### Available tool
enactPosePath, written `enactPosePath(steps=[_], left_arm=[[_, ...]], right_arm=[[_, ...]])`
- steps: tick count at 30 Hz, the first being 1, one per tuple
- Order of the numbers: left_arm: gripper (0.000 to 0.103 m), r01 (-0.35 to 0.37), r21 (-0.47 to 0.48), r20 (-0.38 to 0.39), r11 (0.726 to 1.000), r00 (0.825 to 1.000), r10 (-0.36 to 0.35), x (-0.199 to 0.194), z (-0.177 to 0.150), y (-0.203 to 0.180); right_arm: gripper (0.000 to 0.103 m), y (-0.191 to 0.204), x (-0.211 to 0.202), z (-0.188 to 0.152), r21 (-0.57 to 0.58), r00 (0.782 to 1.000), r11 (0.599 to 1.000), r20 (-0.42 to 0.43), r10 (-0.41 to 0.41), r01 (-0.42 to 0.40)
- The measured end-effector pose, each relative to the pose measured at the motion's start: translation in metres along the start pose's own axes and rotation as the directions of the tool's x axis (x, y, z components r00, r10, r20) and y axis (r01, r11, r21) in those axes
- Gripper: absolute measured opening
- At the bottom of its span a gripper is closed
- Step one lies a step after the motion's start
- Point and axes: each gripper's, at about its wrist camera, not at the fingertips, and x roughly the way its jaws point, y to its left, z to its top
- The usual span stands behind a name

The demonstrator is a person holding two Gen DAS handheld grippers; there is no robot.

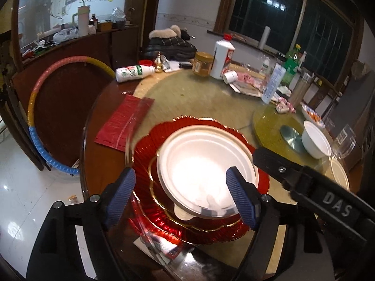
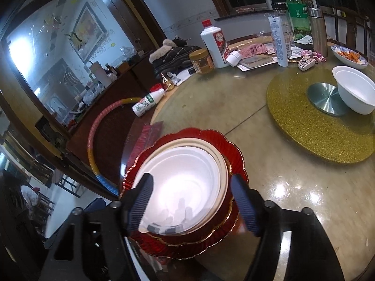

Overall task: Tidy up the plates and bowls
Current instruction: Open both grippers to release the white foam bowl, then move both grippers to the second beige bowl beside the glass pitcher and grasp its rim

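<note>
A stack of red scalloped plates with gold rims sits at the near table edge, with white plates and a white bowl nested on top. My left gripper is open, fingers on either side of the white bowl. My right gripper is open over the same stack; its black arm reaches in from the right in the left wrist view. Another white bowl stands on the gold turntable. A cream plate lies at the right.
A red packet lies left of the stack. Bottles, a jar, a white liquor bottle and papers crowd the far side. A dish of orange food stands far right. A hoop leans beside the table.
</note>
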Motion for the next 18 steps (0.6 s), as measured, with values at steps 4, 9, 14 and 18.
enactPosePath(steps=[4, 9, 14, 18], left_arm=[[0.081, 0.011, -0.068, 0.089, 0.998, 0.996, -0.005, -0.02, 0.005, 0.008], [0.086, 0.06, -0.097, 0.129, 0.994, 0.991, -0.047, -0.029, 0.01, -0.002], [0.086, 0.098, -0.035, 0.082, 0.995, 0.992, -0.095, -0.021, 0.012, -0.035], [0.086, 0.152, 0.036, 0.011, 0.988, 0.988, -0.153, -0.007, 0.011, -0.077]], right_arm=[[0.087, -0.006, -0.017, 0.004, 0.037, 0.998, 0.998, 0.034, 0.048, -0.049], [0.098, -0.029, -0.032, 0.008, 0.12, 0.993, 0.986, 0.04, 0.113, -0.117], [0.098, -0.062, -0.045, 0.011, 0.168, 0.991, 0.977, 0.039, 0.128, -0.133], [0.098, -0.097, -0.066, 0.016, 0.221, 0.991, 0.967, 0.065, 0.113, -0.125]])
